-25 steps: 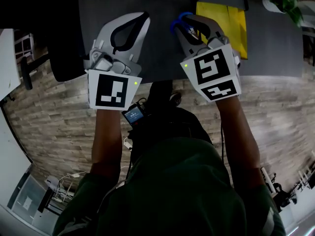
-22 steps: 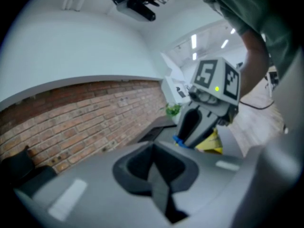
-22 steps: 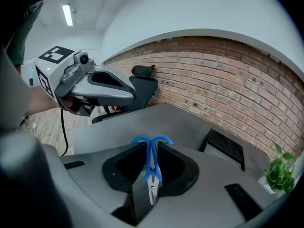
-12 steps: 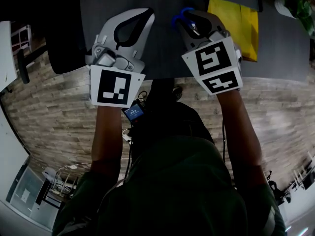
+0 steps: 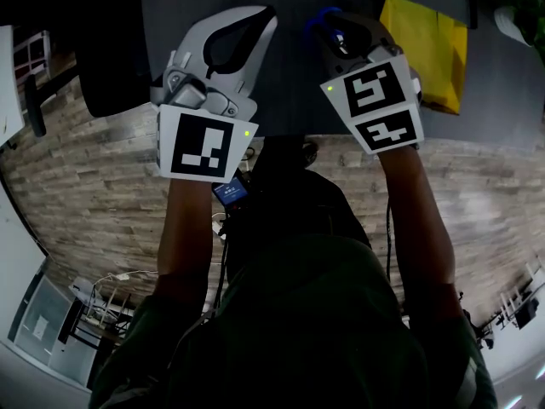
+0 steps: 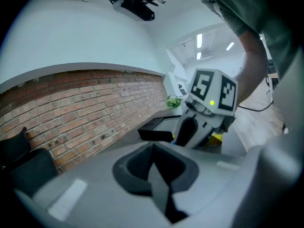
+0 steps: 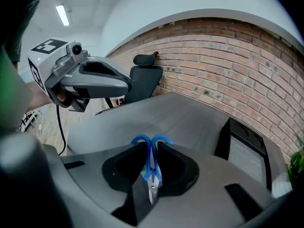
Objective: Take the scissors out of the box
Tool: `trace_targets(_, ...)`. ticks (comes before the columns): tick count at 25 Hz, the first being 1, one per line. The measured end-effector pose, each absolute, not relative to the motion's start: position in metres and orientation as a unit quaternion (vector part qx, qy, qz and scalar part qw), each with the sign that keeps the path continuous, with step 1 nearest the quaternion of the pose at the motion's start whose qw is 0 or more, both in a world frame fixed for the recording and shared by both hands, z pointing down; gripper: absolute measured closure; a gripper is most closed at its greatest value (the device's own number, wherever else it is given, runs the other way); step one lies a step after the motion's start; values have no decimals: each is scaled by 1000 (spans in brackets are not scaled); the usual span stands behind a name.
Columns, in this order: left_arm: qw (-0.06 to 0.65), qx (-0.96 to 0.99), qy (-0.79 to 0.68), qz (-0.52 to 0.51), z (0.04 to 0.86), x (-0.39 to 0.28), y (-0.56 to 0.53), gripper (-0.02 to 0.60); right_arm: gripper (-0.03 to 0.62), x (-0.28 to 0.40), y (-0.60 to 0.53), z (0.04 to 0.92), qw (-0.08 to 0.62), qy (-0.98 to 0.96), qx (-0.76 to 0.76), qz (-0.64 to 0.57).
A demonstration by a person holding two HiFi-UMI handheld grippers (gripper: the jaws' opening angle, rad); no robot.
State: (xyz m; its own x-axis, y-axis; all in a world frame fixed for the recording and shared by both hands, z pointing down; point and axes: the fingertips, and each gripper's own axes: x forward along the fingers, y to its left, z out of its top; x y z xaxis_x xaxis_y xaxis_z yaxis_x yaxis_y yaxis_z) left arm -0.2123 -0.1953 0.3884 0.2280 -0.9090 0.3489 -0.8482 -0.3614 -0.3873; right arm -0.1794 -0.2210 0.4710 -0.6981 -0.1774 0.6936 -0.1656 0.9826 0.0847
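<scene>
Bench (image 5: 289, 83): dark grey top, lying under the tips of both grippers.
Box (image 7: 241, 145): black, open-topped, pale grey inside. It rests on the bench at 3 o'clock of the right gripper view, near the wall.
Right hand-held gripper (image 7: 151, 152): jaws clamped on the scissors (image 7: 151, 171), which stand on edge in the narrow slot between the two pads. In the head view it sits at 1 o'clock, with its marker cube facing the camera.
Scissors: blue-handled. The two handle loops stick out past the fingertips toward 12 o'clock of the right gripper view. The metal blades and pivot point back toward 6 o'clock, into the gripper body. They are held outside the box and well apart from it, over the bench.
Left hand-held gripper (image 6: 153, 148): jaws pressed together with nothing between them. It sits at 11 o'clock in the head view, side by side with the right one and not touching it.
Yellow flat item (image 5: 426, 37): lies on the bench at 1 o'clock of the head view, just beyond the right gripper.
Brick wall (image 7: 223, 51): red brick, behind the bench from 1 to 3 o'clock of the right gripper view.
Chair (image 7: 142, 82): black, at the bench's far end, at 12 o'clock of the right gripper view, against the wall.
Plant (image 7: 295, 164): green leaves at the 4 o'clock edge of the right gripper view.
</scene>
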Motion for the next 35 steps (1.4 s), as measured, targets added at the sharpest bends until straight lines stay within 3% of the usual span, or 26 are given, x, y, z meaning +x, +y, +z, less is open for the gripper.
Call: trace_targets(35, 25, -785, 565, -253, 424, -247, -205, 583, 523, -218, -234, 559, 432, -899, 77, 17)
